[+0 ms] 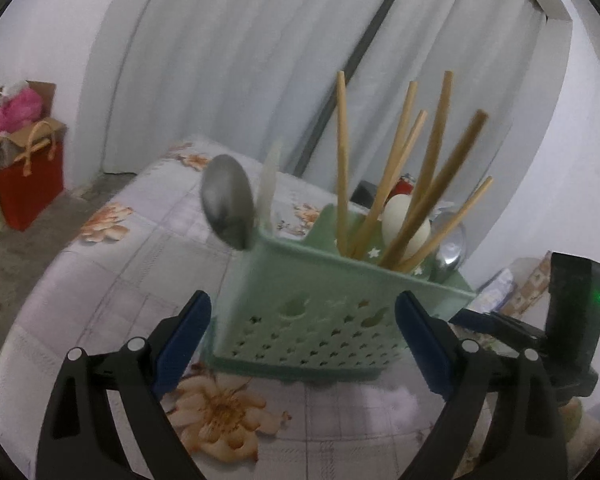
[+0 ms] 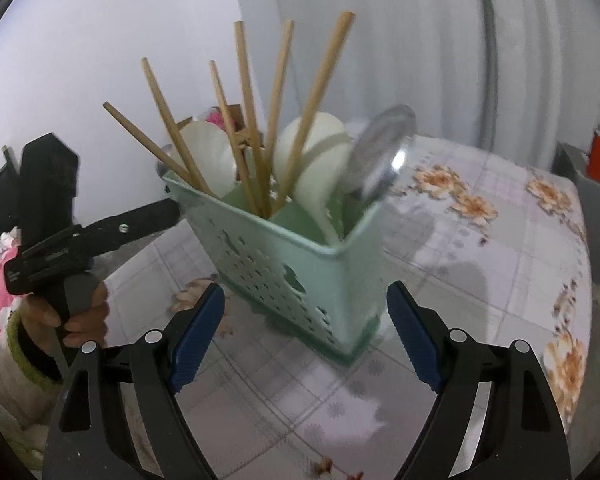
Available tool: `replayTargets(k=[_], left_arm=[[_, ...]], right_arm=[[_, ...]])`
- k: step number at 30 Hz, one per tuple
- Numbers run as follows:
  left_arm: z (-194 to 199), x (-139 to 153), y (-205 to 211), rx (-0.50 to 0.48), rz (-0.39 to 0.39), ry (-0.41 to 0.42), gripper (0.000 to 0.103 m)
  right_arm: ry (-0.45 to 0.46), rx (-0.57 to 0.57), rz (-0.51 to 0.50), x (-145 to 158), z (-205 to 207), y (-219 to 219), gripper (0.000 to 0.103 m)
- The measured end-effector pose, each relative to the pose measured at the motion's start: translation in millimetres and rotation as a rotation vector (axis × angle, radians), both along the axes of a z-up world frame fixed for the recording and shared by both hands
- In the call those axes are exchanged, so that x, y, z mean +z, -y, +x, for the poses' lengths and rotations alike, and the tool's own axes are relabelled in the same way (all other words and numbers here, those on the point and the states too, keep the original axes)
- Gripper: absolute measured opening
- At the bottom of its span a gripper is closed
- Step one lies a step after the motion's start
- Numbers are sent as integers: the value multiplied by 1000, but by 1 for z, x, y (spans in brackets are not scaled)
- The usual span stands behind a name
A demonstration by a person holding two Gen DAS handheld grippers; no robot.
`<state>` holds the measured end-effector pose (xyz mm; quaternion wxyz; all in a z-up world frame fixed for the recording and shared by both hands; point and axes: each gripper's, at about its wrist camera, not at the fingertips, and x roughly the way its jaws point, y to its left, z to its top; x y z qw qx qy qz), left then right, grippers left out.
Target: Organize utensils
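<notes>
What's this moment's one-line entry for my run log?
left hand-held gripper open | right hand-held gripper open | green caddy holds chopsticks, spoons

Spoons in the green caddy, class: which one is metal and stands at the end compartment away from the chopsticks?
The large metal spoon, bowl up, beside a white handle; the white spoons sit among the chopsticks.

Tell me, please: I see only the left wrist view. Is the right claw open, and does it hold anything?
Observer: The right claw is open and holds nothing. The green holder stands just ahead of its fingers.
Operator: How many white spoons are in the holder? I can make out one.
Observer: Two. One white spoon is behind the chopsticks, and a second white spoon is beside the metal spoon.
Operator: Does something stand past the table's far end?
Observer: Yes, what looks like a red lighter stands upright on a grey box beyond the table.
</notes>
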<state>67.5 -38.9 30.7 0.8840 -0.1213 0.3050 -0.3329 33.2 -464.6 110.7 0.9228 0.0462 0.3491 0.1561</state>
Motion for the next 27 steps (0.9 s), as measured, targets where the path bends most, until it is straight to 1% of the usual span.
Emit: replayTargets(k=[2, 5, 8, 11, 13, 18, 21, 23, 25, 27], left_arm=[[-8, 1, -2, 22, 32, 22, 93], [-22, 2, -9, 95, 74, 41, 97], [-34, -2, -16, 161, 103, 35, 97], [-40, -7, -16, 205, 159, 21, 97], [-44, -6, -16, 238, 210, 35, 97], [-54, -2, -21, 314, 263, 70, 97], [-58, 4, -22, 349, 279, 75, 97], [-60, 7, -23, 365, 287, 93, 97], [-58, 9, -23, 388, 324, 102, 97], [-55, 8, -22, 400, 370, 108, 97]], right_arm=[[2, -30, -14, 1, -7, 1, 85], [47, -98, -79, 4, -20, -4, 94], [98, -160, -153, 10, -28, -12, 95], [143, -198, -230, 16, -35, -29, 95], [164, -222, -254, 17, -37, -37, 95], [154, -281, -256, 13, -41, -52, 95], [117, -309, -249, 10, -43, -58, 95], [114, -366, -271, 8, -43, -62, 95], [135, -433, -298, 8, -44, -65, 95], [138, -477, -300, 8, -44, -67, 95]])
